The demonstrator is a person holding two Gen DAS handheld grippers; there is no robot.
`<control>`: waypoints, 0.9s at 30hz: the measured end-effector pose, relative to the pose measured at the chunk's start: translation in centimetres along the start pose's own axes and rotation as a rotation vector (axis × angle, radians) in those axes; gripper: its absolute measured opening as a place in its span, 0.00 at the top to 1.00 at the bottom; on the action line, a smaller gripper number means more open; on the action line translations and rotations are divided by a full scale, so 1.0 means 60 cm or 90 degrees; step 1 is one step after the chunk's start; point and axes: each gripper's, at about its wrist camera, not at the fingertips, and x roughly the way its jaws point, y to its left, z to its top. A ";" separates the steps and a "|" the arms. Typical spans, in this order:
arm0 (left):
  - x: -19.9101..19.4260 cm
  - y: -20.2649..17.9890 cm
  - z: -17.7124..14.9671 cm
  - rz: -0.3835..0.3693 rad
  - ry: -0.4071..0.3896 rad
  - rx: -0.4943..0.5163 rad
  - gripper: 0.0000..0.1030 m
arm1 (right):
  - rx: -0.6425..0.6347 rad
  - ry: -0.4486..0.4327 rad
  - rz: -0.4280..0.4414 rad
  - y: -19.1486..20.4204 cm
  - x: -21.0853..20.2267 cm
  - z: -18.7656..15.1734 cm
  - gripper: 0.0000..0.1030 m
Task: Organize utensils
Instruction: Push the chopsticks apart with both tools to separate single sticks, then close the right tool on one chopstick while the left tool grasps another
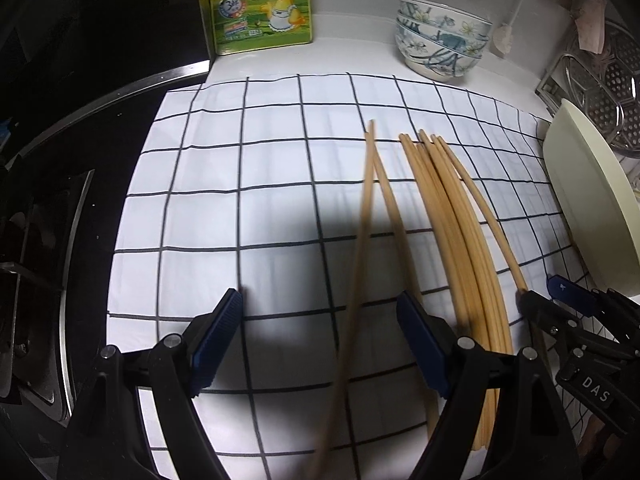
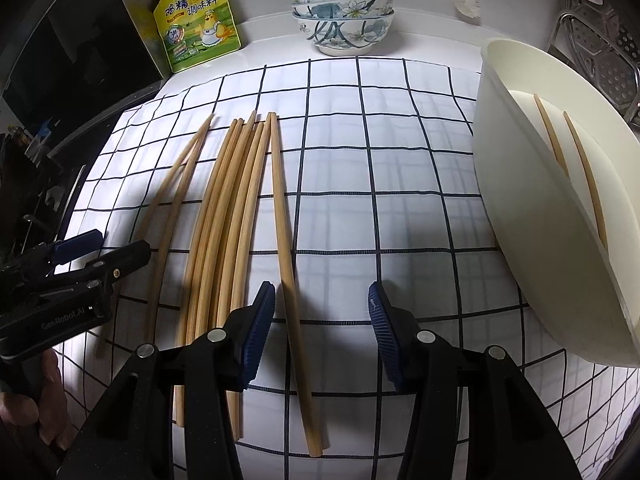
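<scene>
A: Our right claw stands wide open, gripping nothing, low over the cloth. One chopstick runs between its fingers, nearer the left pad.

B: Our left claw is spread wide too; a blurred stick crosses the gap between its fingers, though we cannot tell whether it touches either pad.

A: The bundle lies just left of the right claw. Two more sticks rest inside the tilted tub at right.

B: Bowls are stacked at the back.

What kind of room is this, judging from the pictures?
Most likely a home kitchen counter: stacked floral bowls, a bag of chicken seasoning, and a stove beside the checked cloth.
</scene>
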 end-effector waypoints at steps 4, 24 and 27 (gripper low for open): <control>0.001 0.009 0.003 0.014 -0.005 -0.004 0.24 | -0.002 -0.001 -0.002 0.001 0.001 0.001 0.55; -0.001 -0.007 0.003 0.017 -0.045 0.049 0.81 | -0.086 -0.029 -0.027 0.033 0.016 0.012 0.87; -0.002 -0.012 0.005 0.010 -0.032 0.062 0.93 | -0.081 -0.025 -0.019 0.034 0.016 0.014 0.94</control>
